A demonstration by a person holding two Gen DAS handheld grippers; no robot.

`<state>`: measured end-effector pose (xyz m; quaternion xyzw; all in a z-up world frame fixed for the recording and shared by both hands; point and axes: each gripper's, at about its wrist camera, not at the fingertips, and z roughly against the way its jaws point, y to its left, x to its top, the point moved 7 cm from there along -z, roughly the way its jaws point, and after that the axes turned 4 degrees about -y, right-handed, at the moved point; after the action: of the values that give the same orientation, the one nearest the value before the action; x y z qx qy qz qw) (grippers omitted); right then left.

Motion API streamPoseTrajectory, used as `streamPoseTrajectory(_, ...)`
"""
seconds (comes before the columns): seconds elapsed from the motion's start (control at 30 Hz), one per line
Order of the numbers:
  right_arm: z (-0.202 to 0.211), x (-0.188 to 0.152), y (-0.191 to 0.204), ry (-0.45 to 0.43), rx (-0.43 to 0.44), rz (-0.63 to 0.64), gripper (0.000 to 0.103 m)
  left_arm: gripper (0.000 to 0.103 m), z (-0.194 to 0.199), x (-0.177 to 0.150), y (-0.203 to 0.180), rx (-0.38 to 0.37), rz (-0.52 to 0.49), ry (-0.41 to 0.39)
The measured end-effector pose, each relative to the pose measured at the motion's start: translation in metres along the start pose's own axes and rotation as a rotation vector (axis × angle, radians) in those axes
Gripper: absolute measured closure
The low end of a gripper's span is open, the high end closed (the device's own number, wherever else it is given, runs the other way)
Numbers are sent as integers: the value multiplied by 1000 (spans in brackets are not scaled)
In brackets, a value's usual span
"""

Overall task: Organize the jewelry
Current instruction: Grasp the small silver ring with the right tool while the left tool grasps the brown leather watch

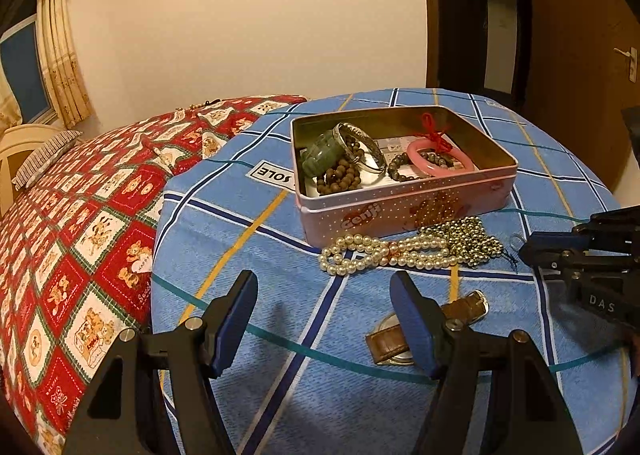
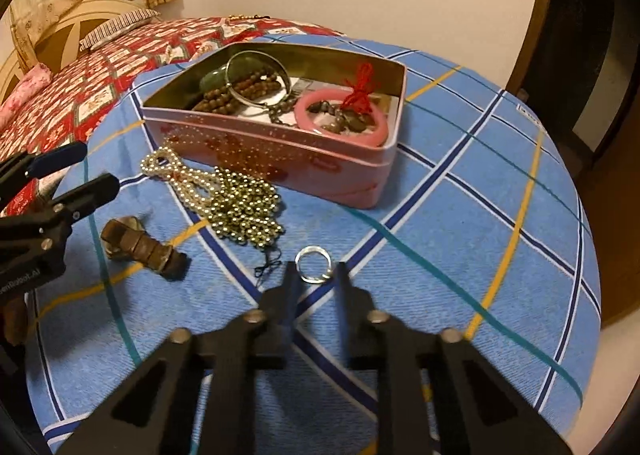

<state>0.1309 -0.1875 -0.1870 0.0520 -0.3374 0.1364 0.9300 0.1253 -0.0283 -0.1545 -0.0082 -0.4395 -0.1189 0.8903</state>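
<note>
A pink tin (image 1: pixel 408 211) (image 2: pixel 280 167) stands open on the blue checked table and holds a green bangle (image 1: pixel 322 155), a silver bangle (image 1: pixel 360 147), brown beads (image 1: pixel 340 177) and a pink ring with a red knot (image 1: pixel 438 159). In front of it lie a pearl necklace (image 1: pixel 380 253) (image 2: pixel 176 171) and gold beads (image 1: pixel 466 239) (image 2: pixel 244 211). A brown-strapped watch (image 1: pixel 400 335) (image 2: pixel 140 247) lies by my open, empty left gripper (image 1: pixel 324 295) (image 2: pixel 76 171). My right gripper (image 2: pixel 314 273) (image 1: pixel 532 247) is part open, its fingertips on either side of a small silver ring (image 2: pixel 314 263).
The round table (image 2: pixel 500 255) has its edge close at the right and front. A bed with a red patterned quilt (image 1: pixel 80 235) lies to the left. A wooden door (image 1: pixel 580 55) stands at the back right.
</note>
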Motion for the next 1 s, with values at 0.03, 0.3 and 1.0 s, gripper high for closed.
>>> streamPoseTrajectory(0.03, 0, 0, 1, -1, -2, 1, 89, 34, 1, 0, 0, -2, 0, -2)
streamPoseTrajectory(0.3, 4, -4, -1, -14, -1, -12, 93, 34, 5, 0, 0, -7, 3, -5)
streamPoseTrajectory(1.0, -2, 4, 3, -18, 17, -13, 81, 34, 2, -5, -9, -43, -12, 12)
